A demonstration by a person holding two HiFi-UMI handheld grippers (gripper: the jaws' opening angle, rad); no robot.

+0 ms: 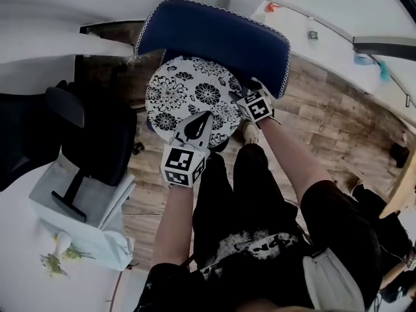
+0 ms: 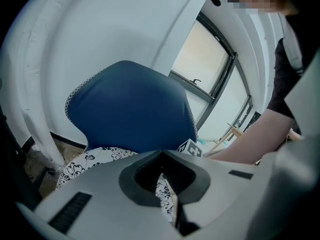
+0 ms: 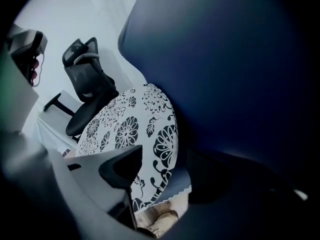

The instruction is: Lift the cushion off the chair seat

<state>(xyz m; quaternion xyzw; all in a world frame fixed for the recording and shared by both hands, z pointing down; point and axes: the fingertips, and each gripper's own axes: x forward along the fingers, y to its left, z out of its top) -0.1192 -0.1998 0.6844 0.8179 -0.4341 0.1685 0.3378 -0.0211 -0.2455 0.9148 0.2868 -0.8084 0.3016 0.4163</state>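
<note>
Head view, starting at the left: a black office chair stands well off to the left of my left gripper, on the wooden floor. That gripper's fingers are together at the tips with nothing pinched between them. They point at the near part of the round black-and-white flowered cushion, though I cannot tell whether the tips touch it. In the left gripper view the cushion's pattern shows through the hollow behind the closed tips, and the blue chair back rises just beyond them.

The cushion lies flat on the blue chair's seat, ahead of my left fingers and to the left of my right ones, its far edge against the chair back.

Further right, my right gripper sits at the cushion's right edge, near the backrest. Its fingers stand wide apart. The right gripper view shows the cushion's rim in the gap between them, with neither finger pressing on it.
</note>
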